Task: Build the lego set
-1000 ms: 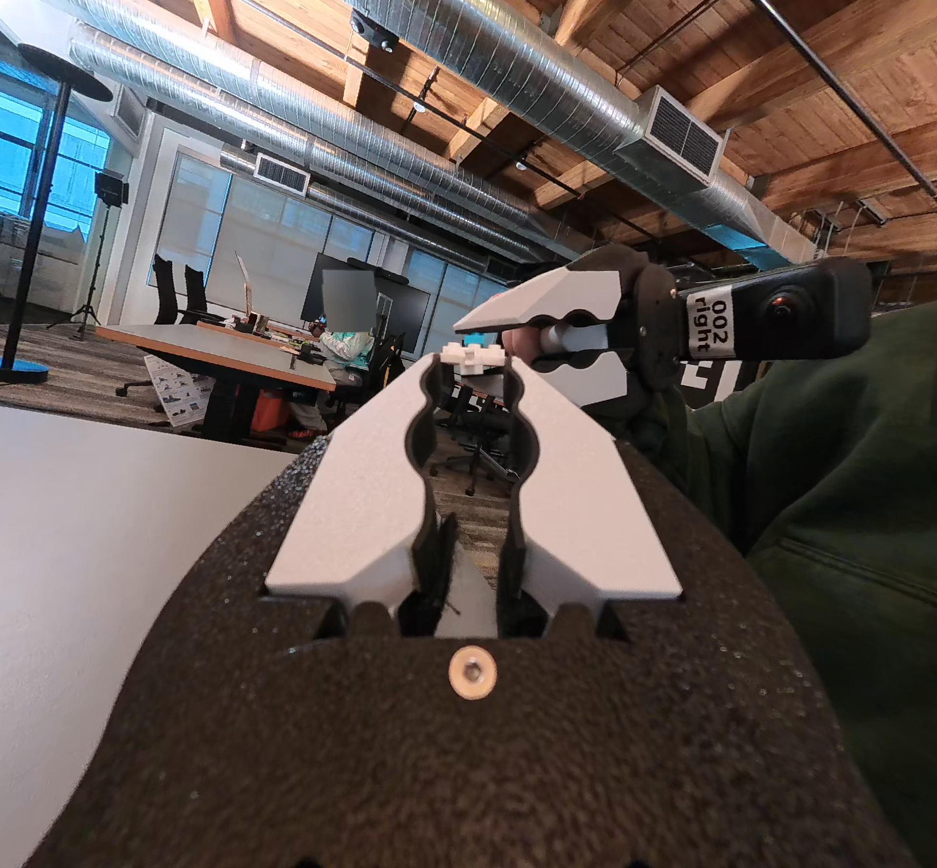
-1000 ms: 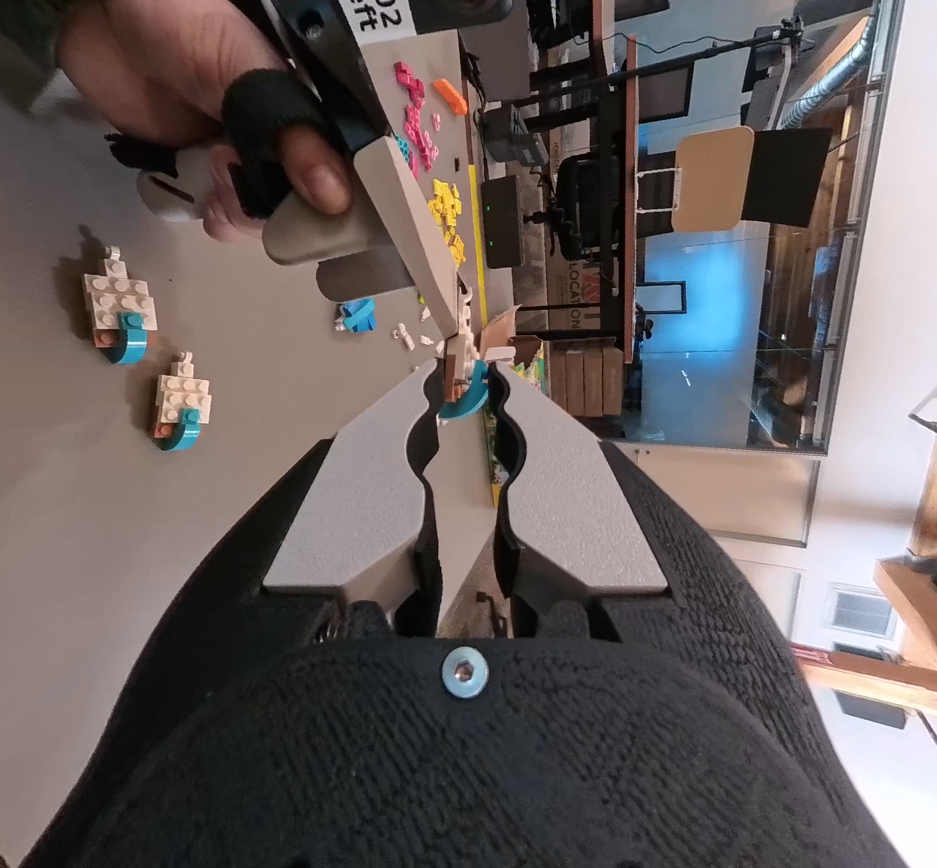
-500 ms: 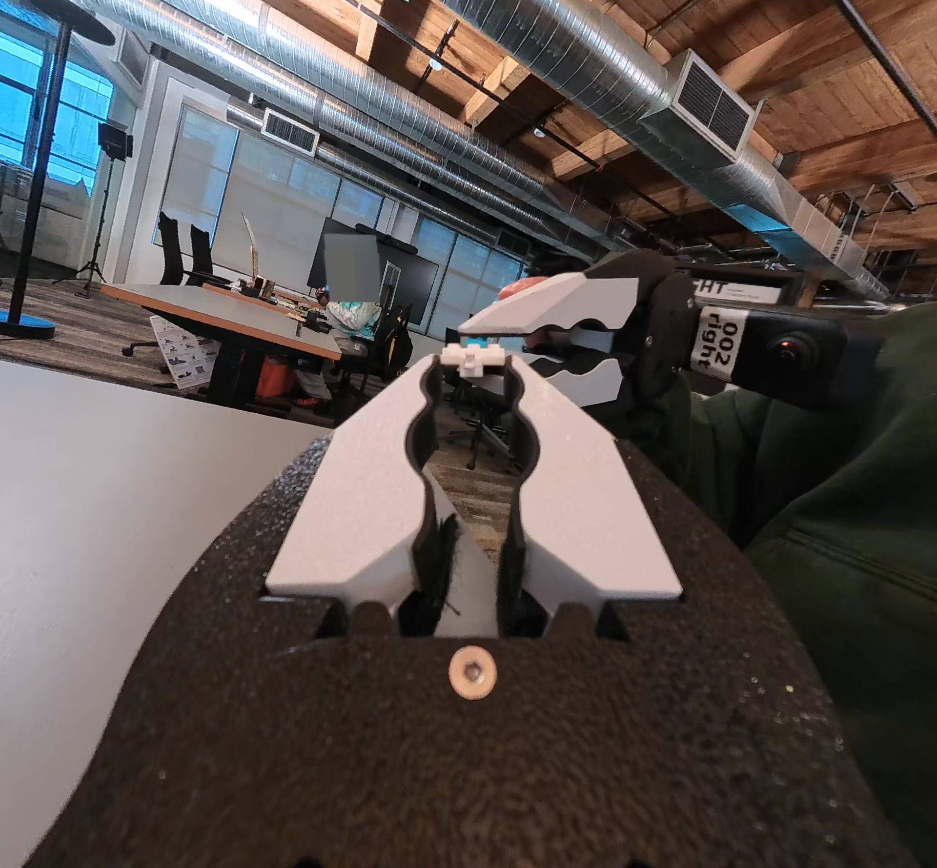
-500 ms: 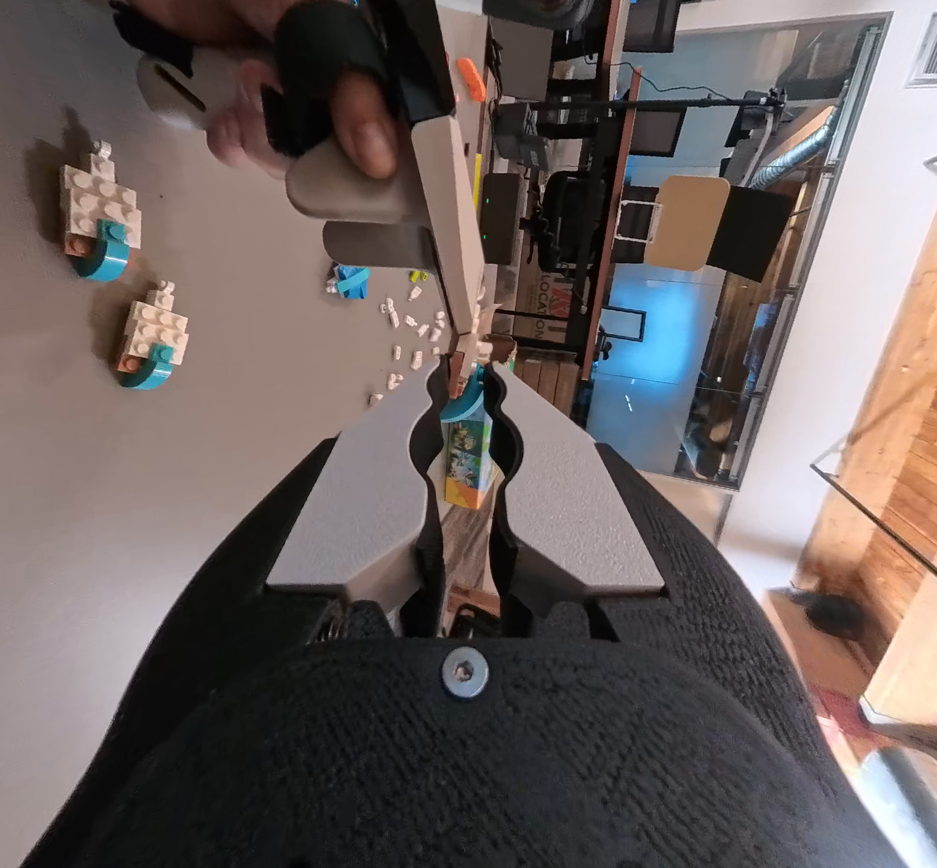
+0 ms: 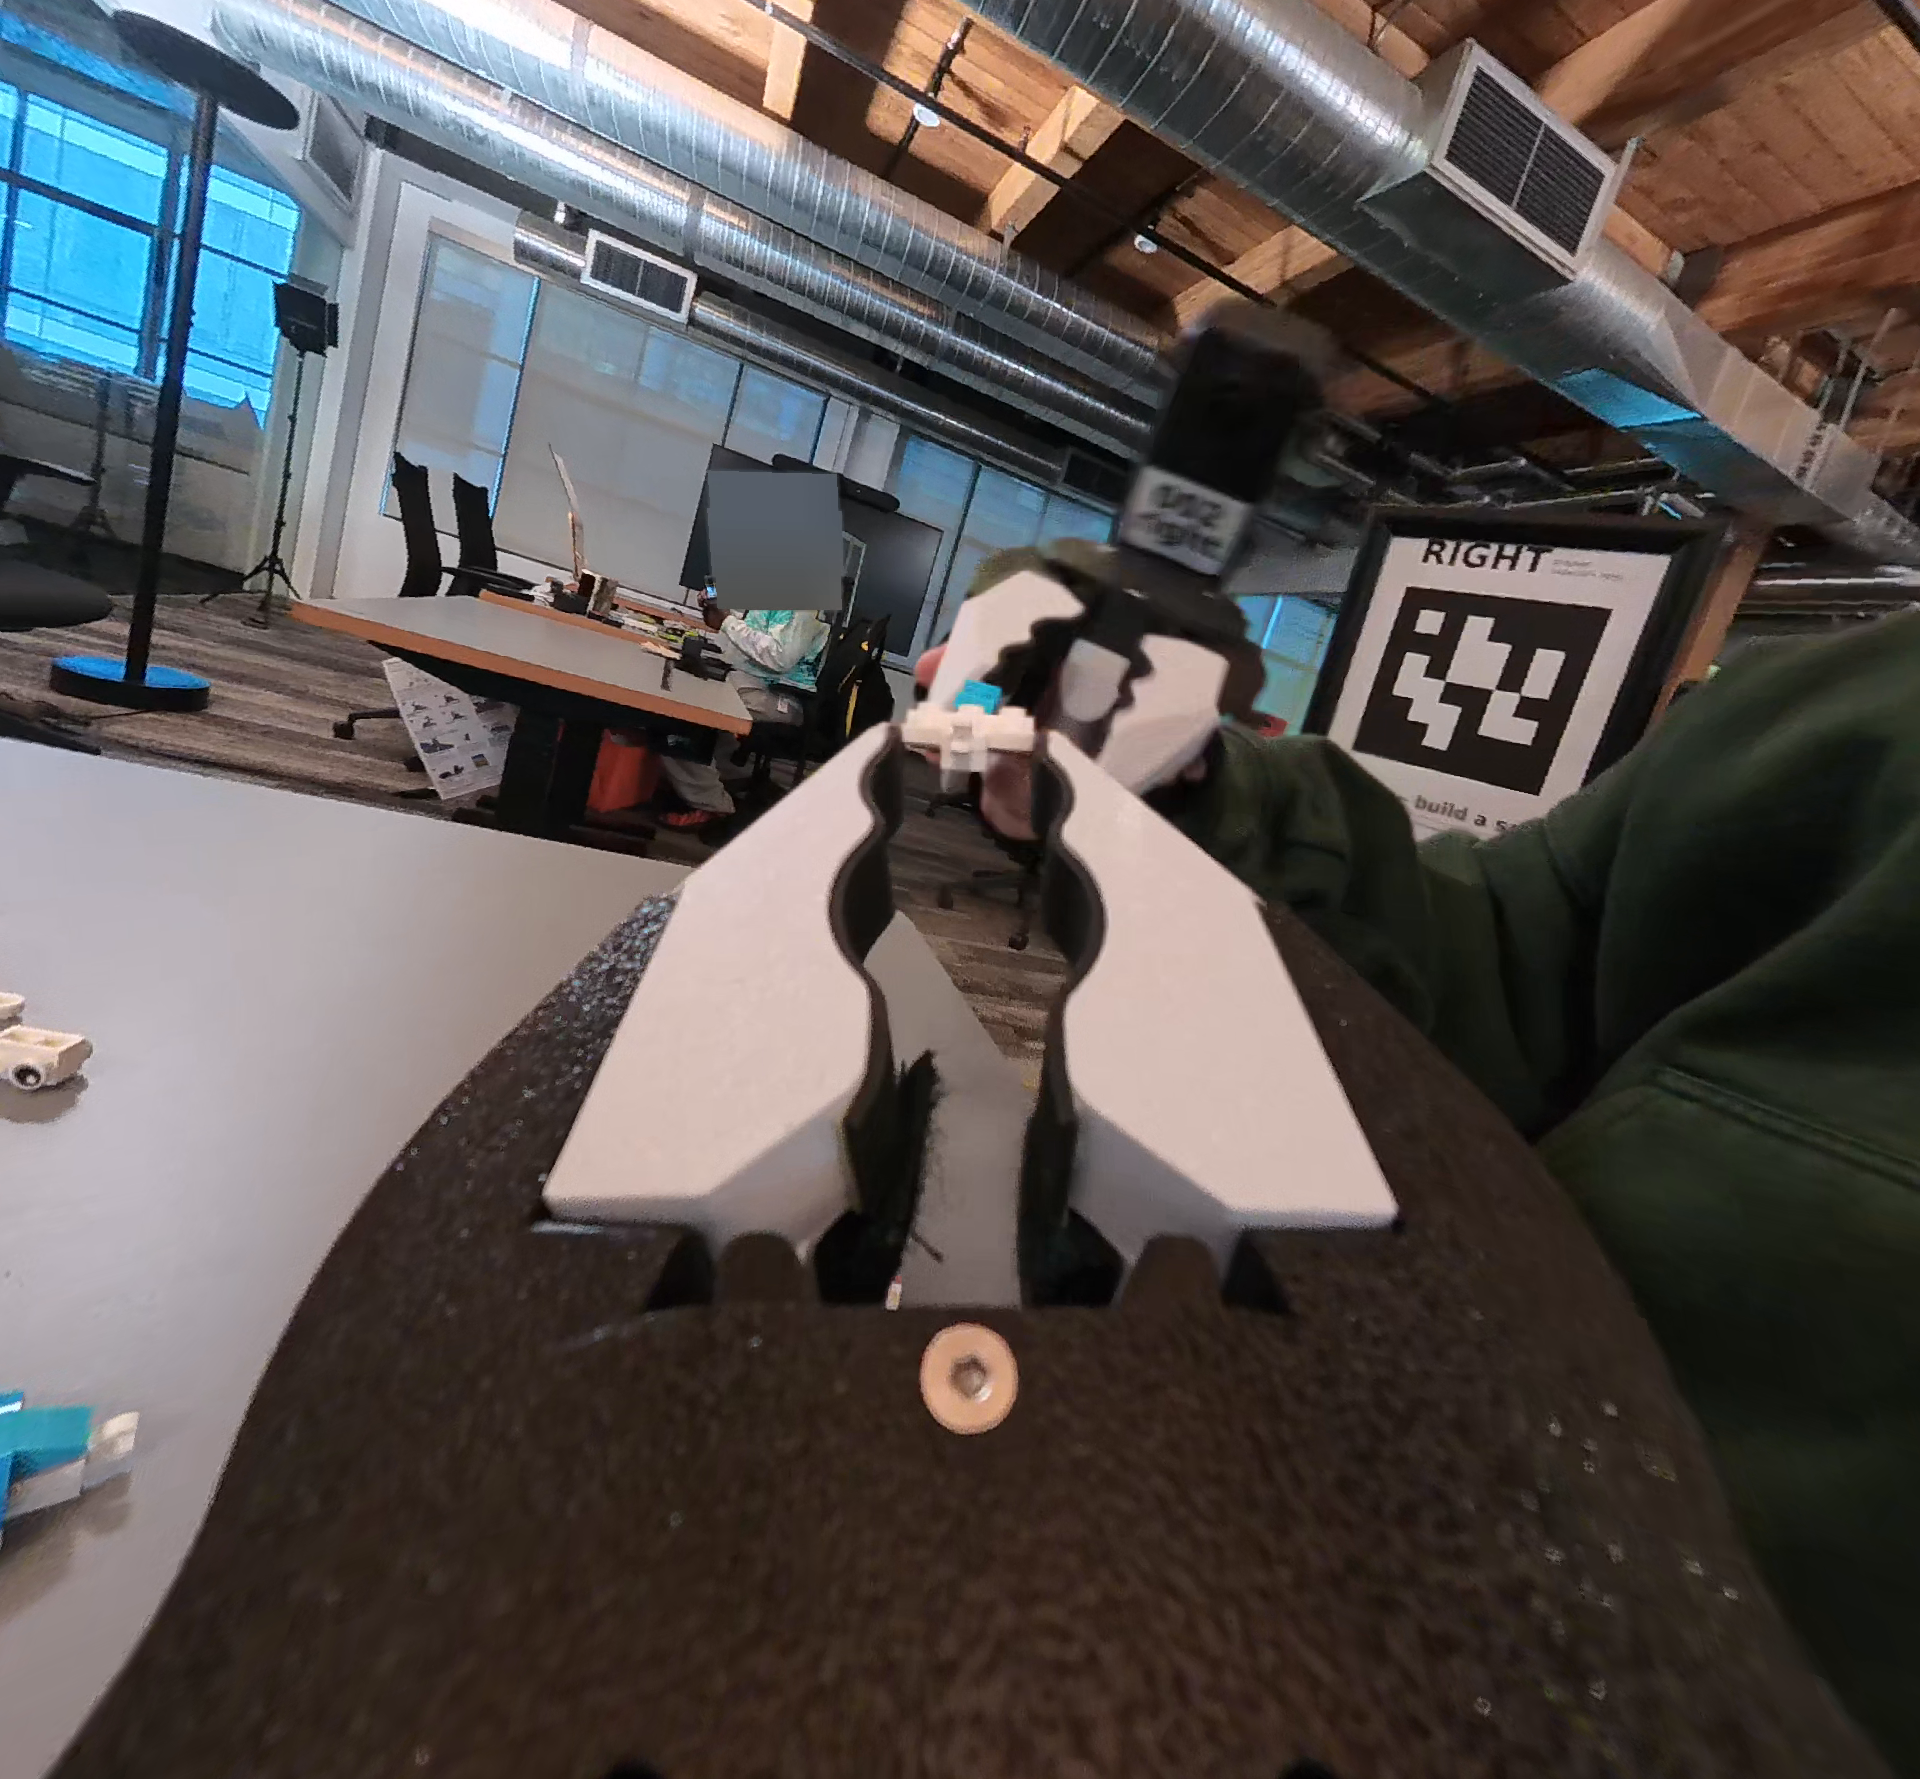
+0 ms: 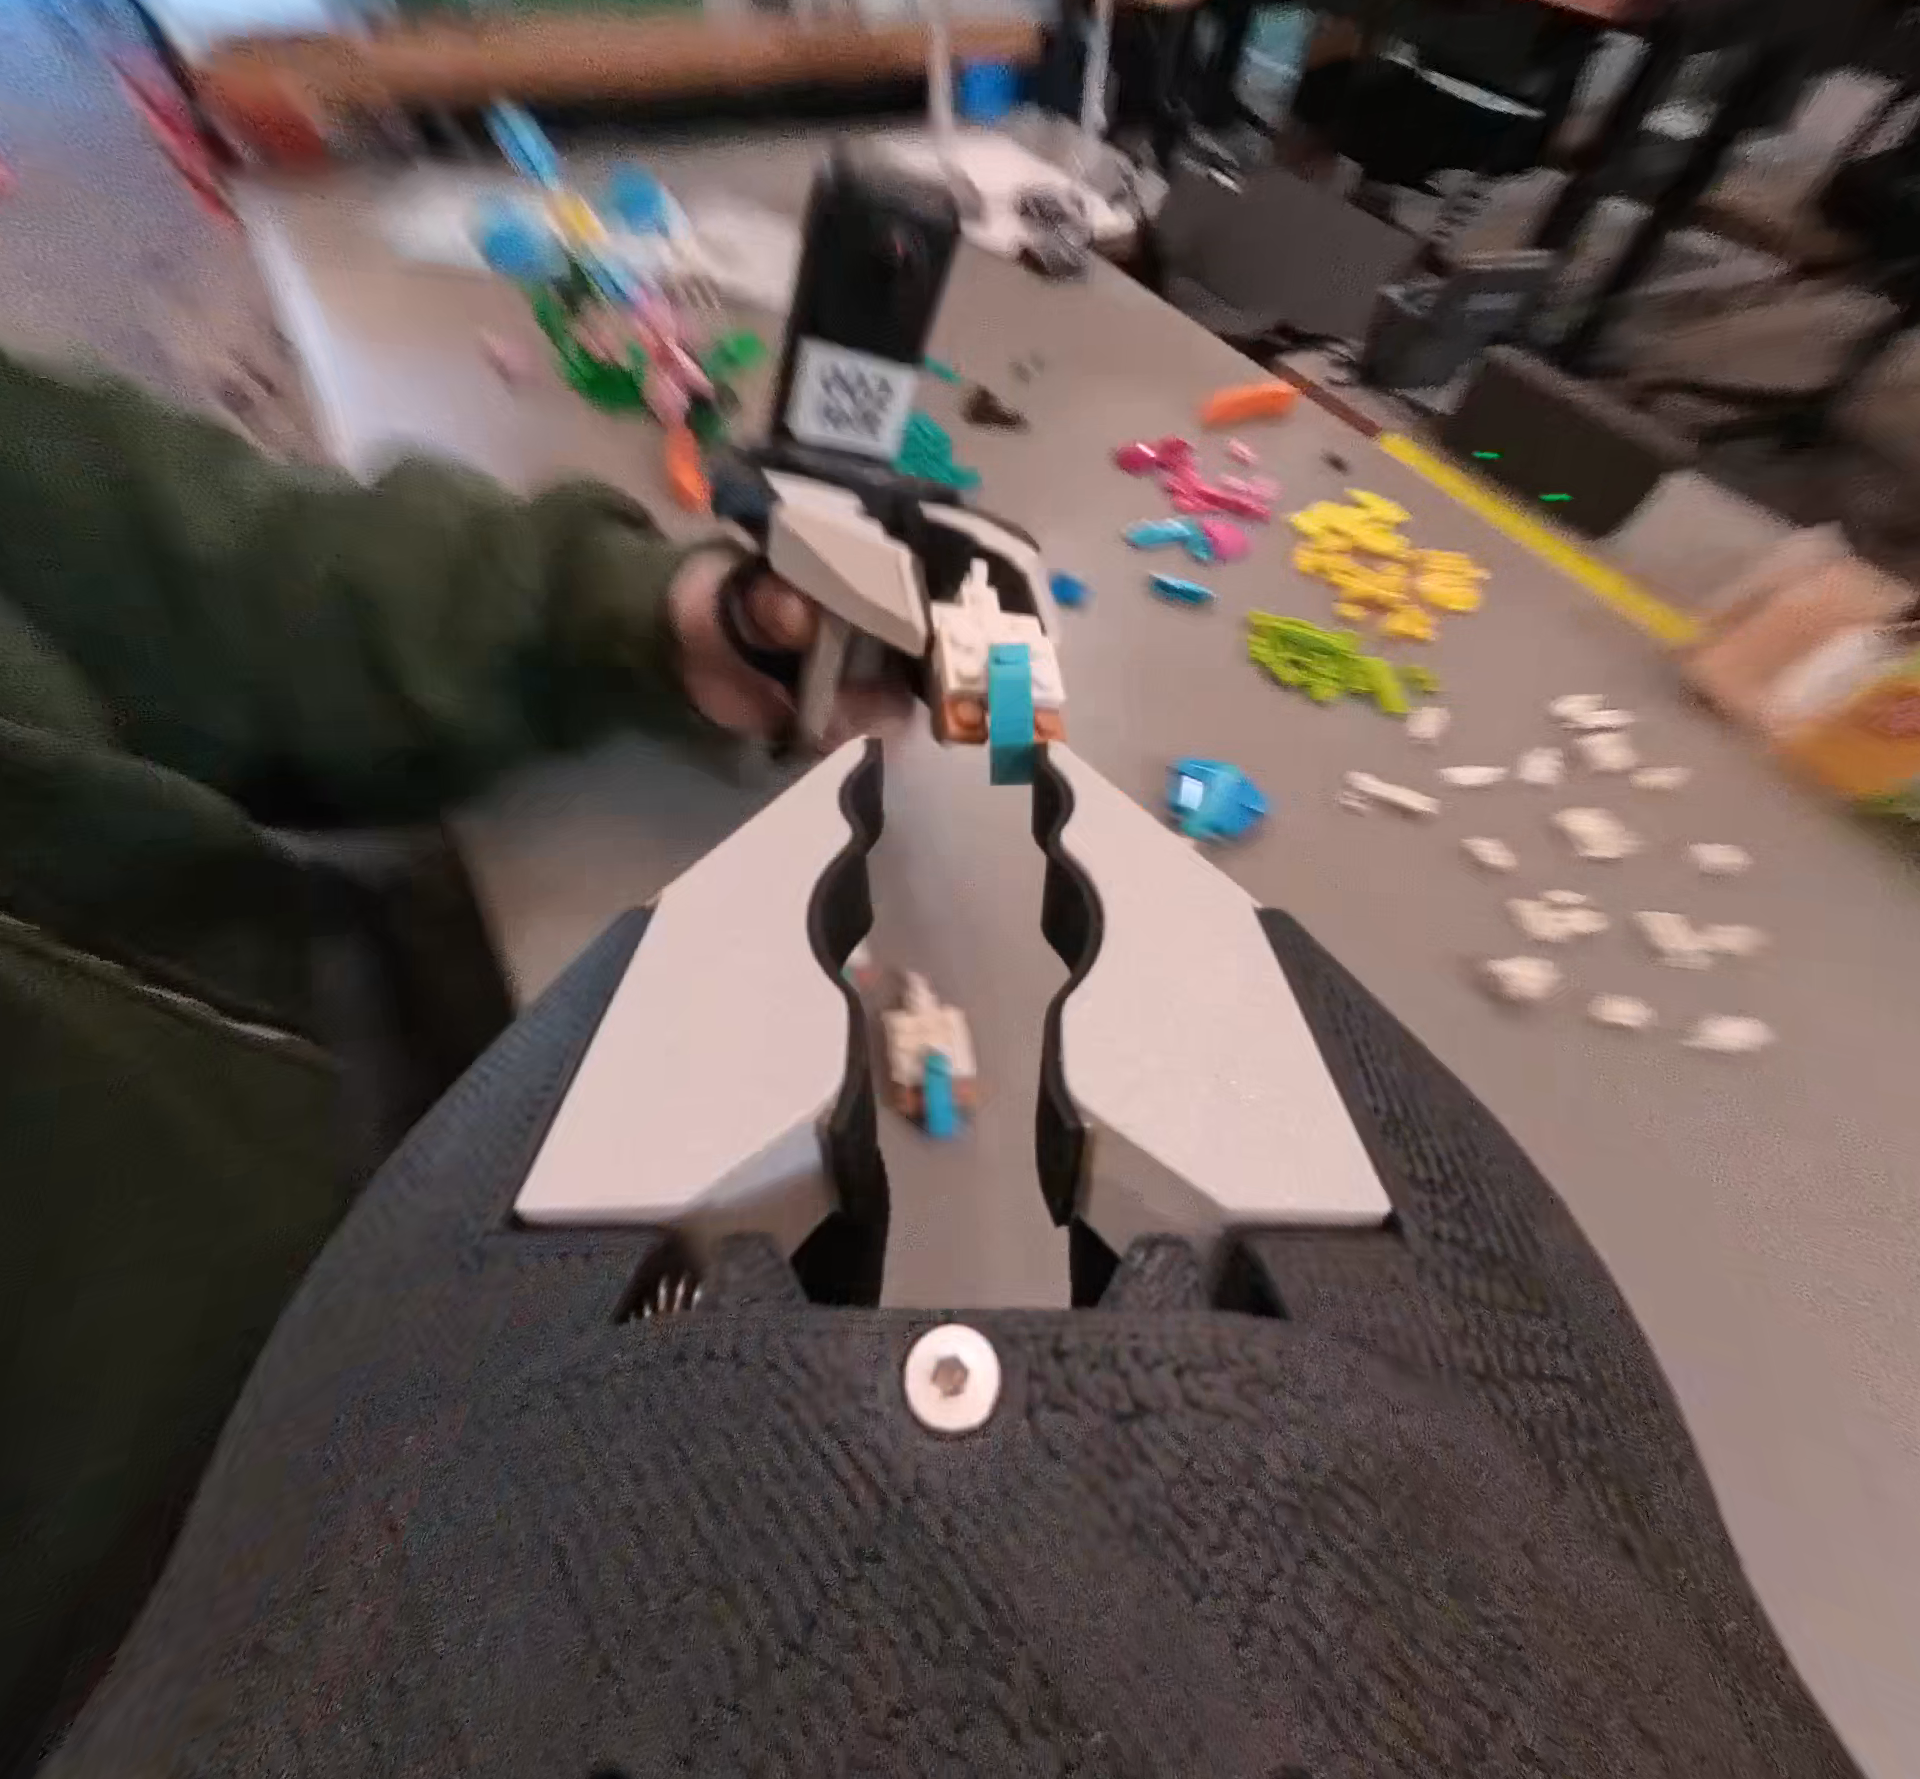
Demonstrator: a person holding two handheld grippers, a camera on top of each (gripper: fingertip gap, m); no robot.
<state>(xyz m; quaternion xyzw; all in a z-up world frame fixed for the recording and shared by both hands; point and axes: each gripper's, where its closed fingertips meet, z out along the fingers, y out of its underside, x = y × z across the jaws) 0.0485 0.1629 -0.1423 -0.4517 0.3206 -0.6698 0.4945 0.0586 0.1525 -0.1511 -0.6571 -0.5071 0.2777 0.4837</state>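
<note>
While the left gripper (image 5: 966,742) is lifted off the grey table (image 5: 260,981), its fingertips (image 5: 862,758) are closed on a small brick model (image 5: 968,737). In the left wrist view the model's white plate spans the gap from one tip to the other, so its long axis runs across the jaws, and a short white stub hangs down at the middle. A bit of teal shows above the plate.

From the right wrist view the same model (image 6: 992,680) shows between the tips of the left gripper (image 6: 982,633). It has white bricks on top, an orange-brown layer beneath, and a teal curved piece running down its front face and pointing toward the table. A white tip rises at its far end, back between the holding fingers.

The right gripper (image 6: 956,763) stands just in front of the model with its jaws apart. The teal piece hangs close to the right fingertip (image 6: 1049,779), but motion blur keeps me from telling whether they touch.

A second, similar model (image 6: 928,1054) lies on the table below, seen between the right fingers. Loose bricks lie farther off: a blue piece (image 6: 1216,799), white bits (image 6: 1590,908), and green (image 6: 1330,664), yellow (image 6: 1382,566) and pink (image 6: 1195,482) piles.
</note>
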